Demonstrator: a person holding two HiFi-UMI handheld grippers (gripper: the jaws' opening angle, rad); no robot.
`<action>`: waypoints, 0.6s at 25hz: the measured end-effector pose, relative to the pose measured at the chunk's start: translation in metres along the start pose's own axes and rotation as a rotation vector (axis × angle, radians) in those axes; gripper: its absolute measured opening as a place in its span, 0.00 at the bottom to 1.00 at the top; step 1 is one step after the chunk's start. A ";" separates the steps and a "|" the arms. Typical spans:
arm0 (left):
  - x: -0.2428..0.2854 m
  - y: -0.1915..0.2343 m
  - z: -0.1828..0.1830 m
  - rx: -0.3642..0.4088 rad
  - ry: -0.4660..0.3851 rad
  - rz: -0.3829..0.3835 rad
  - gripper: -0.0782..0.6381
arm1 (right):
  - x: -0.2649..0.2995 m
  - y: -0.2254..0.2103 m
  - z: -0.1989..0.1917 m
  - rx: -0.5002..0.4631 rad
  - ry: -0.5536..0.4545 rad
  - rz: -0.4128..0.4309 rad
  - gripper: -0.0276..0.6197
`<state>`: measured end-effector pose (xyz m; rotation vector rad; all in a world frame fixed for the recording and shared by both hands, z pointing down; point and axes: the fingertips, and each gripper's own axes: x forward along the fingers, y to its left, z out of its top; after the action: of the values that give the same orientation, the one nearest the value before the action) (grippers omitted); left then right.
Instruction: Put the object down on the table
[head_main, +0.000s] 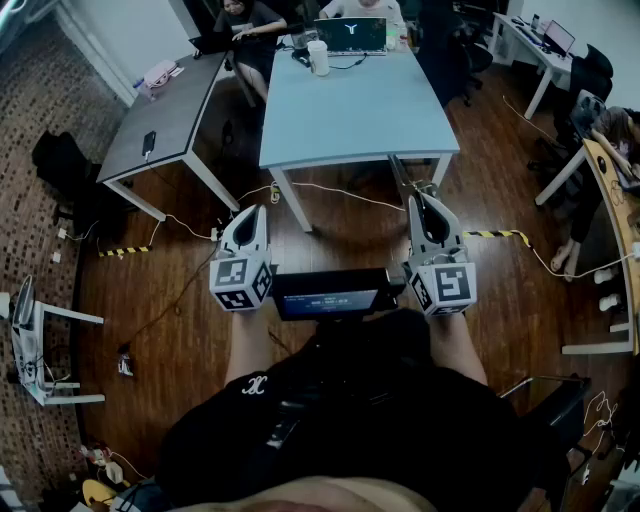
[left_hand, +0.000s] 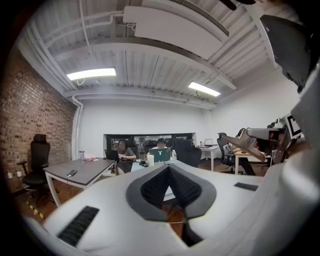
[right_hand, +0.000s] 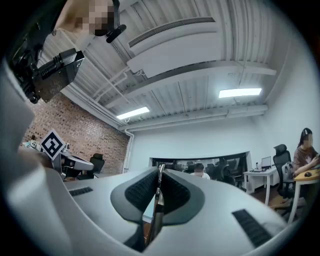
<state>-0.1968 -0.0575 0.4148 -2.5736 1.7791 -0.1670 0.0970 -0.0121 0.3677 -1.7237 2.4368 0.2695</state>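
My right gripper (head_main: 418, 203) is shut on a thin flat strip-like object (head_main: 402, 176). The strip sticks out forward past the jaw tips, over the wooden floor just short of the light blue table (head_main: 360, 115). In the right gripper view the strip (right_hand: 157, 200) stands edge-on, pinched between the dark pads (right_hand: 137, 192). The left gripper view shows the same strip (left_hand: 243, 144) at the right. My left gripper (head_main: 250, 213) hangs level with the right one, shut with nothing in it; its tips (left_hand: 168, 168) meet.
A laptop (head_main: 350, 33) and a white cup (head_main: 318, 57) stand at the blue table's far end, where people sit. A grey table (head_main: 165, 120) with a phone stands to the left. Cables and striped tape (head_main: 500, 235) lie on the floor. Desks and chairs stand at the right.
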 end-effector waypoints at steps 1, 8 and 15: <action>0.002 -0.001 -0.002 -0.002 0.015 -0.008 0.11 | 0.003 -0.001 -0.001 0.000 0.002 -0.002 0.05; 0.032 -0.001 -0.012 0.009 0.056 -0.026 0.11 | 0.031 -0.016 -0.017 0.013 0.009 -0.011 0.04; 0.099 0.008 -0.025 0.003 0.080 0.013 0.11 | 0.093 -0.055 -0.051 0.041 0.002 0.019 0.04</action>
<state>-0.1723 -0.1513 0.4474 -2.5886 1.8186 -0.2764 0.1175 -0.1273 0.3937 -1.6864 2.4431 0.2191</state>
